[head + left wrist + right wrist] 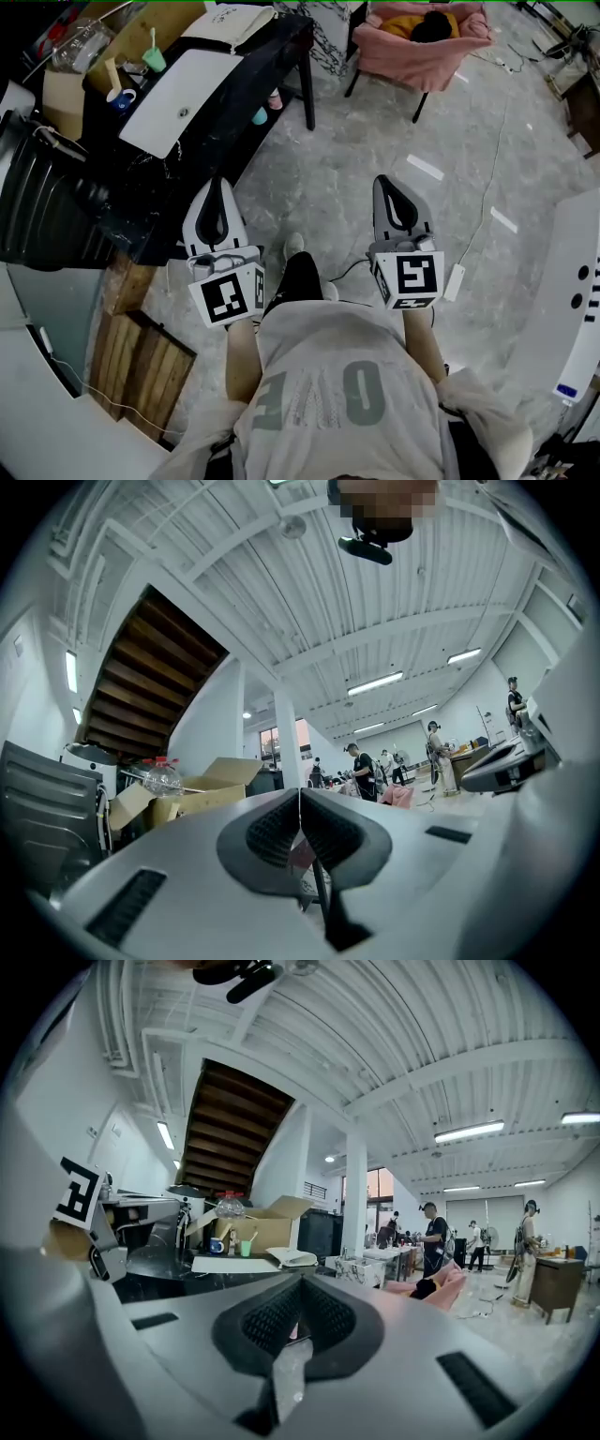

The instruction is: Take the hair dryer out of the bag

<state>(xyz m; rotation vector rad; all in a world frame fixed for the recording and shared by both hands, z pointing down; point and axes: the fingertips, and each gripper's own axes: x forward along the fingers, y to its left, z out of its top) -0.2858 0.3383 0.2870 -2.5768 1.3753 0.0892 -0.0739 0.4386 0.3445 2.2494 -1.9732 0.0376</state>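
My left gripper (214,187) and right gripper (386,183) hang side by side over the grey floor in front of the person, a little short of the black table (272,56). Both are shut, pads together, with nothing between them; the left gripper view (300,794) and the right gripper view (300,1281) show the same. A white cloth bag (230,23) lies at the table's far end, also seen past the right jaws (292,1257). A flat white panel (183,98) rests nearer on the table. I see no hair dryer in any view.
A cardboard box (66,94), a blue mug (120,97) and a green cup (155,58) stand on the table. A pink chair (427,42) is far ahead, a black chair (37,206) at left, wooden boards (141,361) below it, a white cabinet (577,300) at right. People stand far off (433,1237).
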